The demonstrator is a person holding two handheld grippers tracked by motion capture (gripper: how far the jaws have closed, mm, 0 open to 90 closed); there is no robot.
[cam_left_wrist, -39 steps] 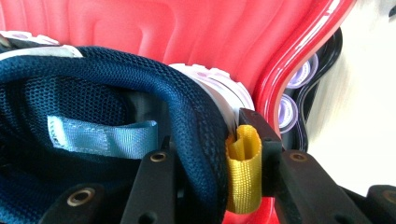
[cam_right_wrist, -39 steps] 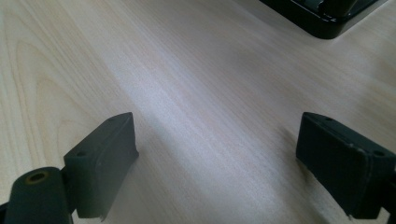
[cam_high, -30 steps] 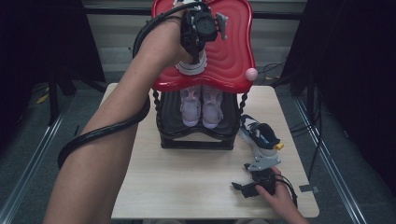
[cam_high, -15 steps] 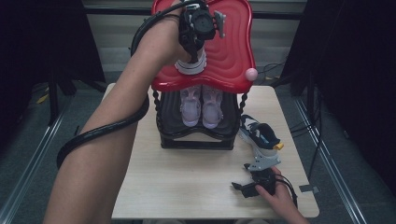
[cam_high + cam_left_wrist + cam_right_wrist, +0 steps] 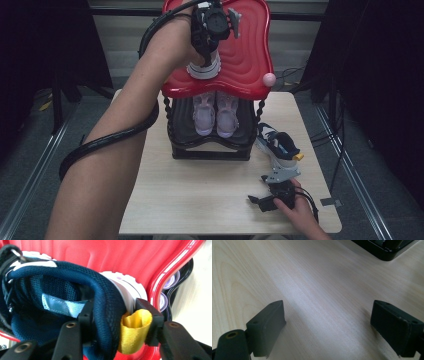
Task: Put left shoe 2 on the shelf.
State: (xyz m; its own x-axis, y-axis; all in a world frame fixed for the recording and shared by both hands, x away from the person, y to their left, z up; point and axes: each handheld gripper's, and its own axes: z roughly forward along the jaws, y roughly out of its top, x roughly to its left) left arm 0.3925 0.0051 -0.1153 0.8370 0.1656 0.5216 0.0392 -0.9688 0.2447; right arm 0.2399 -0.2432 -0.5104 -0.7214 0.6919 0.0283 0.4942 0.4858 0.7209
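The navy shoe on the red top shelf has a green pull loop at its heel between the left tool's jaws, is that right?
Not quite: the pull loop is yellow, not green. The left gripper view shows it at the heel of the navy shoe on the red top shelf, between the jaws of the left tool.

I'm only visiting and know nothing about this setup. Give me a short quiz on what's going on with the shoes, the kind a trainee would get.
1. What sits between the jaws of the left gripper? A) the heel of the dark blue shoe B) a pink ball C) a cable
2. True or false: the right gripper holds the second blue shoe.
3. Fill in: the pale pair of shoes stands on the rack's ____ shelf.

Key: 1 A; the jaws have just been opening around that heel, on the red top shelf. 2 False; it rests open on the table. 3 Lower.
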